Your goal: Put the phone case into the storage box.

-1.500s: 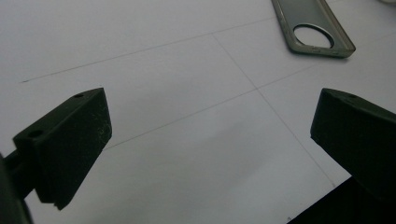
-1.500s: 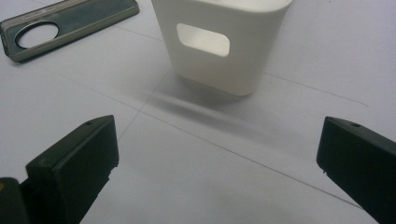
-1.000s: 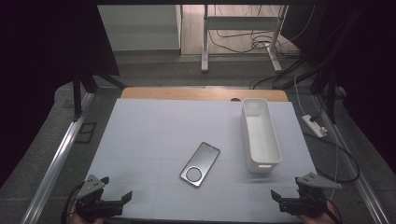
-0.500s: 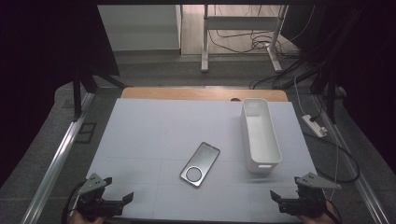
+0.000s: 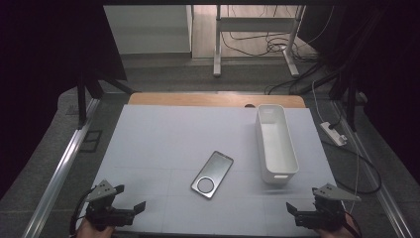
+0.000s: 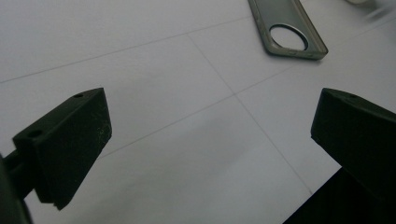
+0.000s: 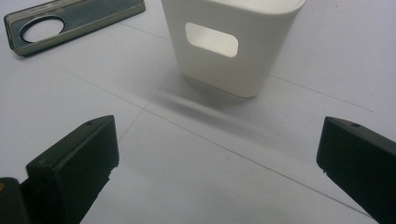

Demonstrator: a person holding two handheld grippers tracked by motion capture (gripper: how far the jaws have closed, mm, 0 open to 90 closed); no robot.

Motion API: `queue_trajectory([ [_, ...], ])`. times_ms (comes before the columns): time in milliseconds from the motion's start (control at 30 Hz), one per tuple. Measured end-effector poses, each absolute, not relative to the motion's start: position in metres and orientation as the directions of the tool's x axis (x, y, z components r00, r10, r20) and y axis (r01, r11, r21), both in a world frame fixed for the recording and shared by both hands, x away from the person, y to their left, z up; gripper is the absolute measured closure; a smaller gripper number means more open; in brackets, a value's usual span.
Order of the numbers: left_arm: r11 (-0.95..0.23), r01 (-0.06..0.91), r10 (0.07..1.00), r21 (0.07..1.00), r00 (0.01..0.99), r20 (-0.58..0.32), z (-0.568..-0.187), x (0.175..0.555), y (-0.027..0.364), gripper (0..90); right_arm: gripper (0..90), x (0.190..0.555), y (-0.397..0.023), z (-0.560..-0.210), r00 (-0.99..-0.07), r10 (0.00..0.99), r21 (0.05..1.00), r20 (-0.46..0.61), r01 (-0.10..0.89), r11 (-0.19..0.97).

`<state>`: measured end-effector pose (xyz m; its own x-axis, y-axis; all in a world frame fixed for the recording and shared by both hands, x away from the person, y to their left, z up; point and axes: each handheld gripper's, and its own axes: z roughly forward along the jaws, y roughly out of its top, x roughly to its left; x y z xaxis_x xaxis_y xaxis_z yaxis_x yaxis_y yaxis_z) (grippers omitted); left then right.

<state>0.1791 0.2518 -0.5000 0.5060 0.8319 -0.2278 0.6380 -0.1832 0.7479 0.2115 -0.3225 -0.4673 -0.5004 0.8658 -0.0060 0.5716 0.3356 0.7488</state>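
Phone case lies flat mid-table, just left of the white bin and apart from it; left gripper and right gripper sit near the table's front edge, well short of the case, jaws spread wide, holding nothing.

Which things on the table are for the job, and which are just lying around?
For the job:
phone case, flat on the mat
white bin, beside it
left gripper and right gripper, both open

Just lying about:
power strip on the floor
cables behind the table
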Motion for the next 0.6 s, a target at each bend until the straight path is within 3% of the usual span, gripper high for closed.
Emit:
queue_trajectory([
  [600,-0.269,0.634,0.817,0.725,0.549,-0.177,-0.495,0.203,0.230,0.0,0.0,0.212,-0.321,-0.468,-0.500,0.866,0.746,-0.013,0.572,0.342],
])
